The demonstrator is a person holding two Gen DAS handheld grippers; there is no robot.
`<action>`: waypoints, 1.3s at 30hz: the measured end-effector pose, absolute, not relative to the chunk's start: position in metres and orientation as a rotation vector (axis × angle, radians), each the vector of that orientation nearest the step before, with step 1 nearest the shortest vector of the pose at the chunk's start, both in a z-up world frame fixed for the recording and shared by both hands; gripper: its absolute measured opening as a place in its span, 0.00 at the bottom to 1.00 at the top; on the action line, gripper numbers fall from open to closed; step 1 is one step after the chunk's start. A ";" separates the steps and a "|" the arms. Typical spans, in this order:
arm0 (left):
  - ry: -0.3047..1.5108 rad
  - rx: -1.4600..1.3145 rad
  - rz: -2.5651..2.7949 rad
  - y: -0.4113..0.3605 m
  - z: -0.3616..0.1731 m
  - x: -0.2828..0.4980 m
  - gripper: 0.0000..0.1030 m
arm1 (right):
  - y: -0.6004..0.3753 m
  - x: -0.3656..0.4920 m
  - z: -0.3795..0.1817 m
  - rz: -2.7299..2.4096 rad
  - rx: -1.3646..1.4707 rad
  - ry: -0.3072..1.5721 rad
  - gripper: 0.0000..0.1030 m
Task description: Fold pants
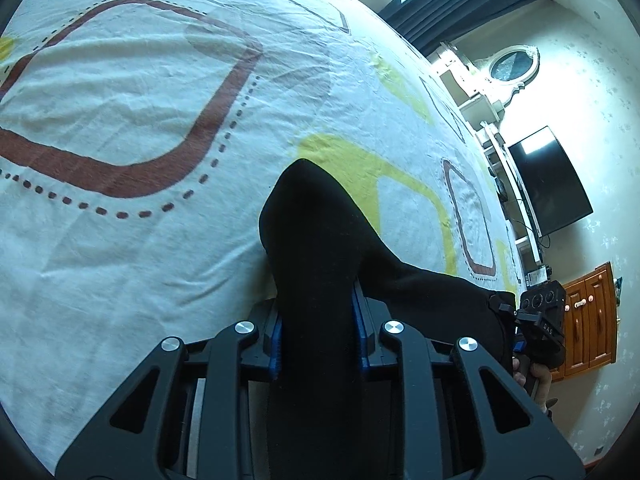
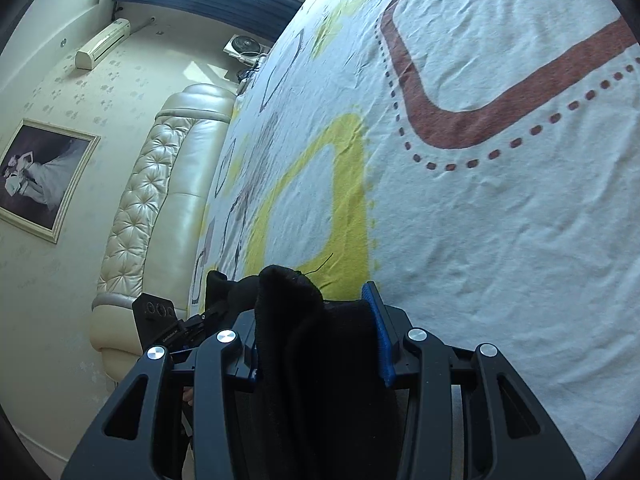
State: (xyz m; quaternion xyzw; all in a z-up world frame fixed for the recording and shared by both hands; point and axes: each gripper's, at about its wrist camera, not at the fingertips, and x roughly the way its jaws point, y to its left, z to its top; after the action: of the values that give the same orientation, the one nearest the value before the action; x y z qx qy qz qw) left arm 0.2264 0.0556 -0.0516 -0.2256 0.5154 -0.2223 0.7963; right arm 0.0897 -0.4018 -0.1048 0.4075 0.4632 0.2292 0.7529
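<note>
The black pants (image 1: 320, 248) are held up over the bed by both grippers. My left gripper (image 1: 318, 316) is shut on a thick bunch of the black fabric, which sticks out past the blue pads (image 1: 362, 332) and stretches right toward the other gripper (image 1: 540, 320). My right gripper (image 2: 316, 320) is shut on another bunch of the pants (image 2: 296, 304), with one blue pad (image 2: 378, 332) showing beside the cloth. The left gripper shows at the lower left of the right wrist view (image 2: 160, 316). Most of the pants are hidden below the grippers.
The bed sheet (image 1: 140, 120) is white with red-brown and yellow shapes, and it fills most of both views (image 2: 480, 220). A cream tufted headboard (image 2: 160, 184) is at one end. A dark TV (image 1: 548, 184), a wooden cabinet (image 1: 588, 316) and white shelves stand by the wall.
</note>
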 end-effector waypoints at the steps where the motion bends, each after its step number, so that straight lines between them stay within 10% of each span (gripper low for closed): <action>1: 1.106 -0.486 -0.473 0.060 -0.051 0.228 0.25 | -0.398 0.092 -0.105 0.505 0.889 1.013 0.41; 39: 1.070 -0.602 -0.390 0.119 -0.054 0.269 0.25 | -0.355 0.131 -0.100 0.547 0.893 0.999 0.39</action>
State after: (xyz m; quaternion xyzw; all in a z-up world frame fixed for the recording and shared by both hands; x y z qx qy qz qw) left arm 0.2686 0.1191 -0.0544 -0.2808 0.4989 -0.1820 0.7995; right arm 0.1308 -0.3554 -0.0998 0.4084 0.4568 0.2502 0.7496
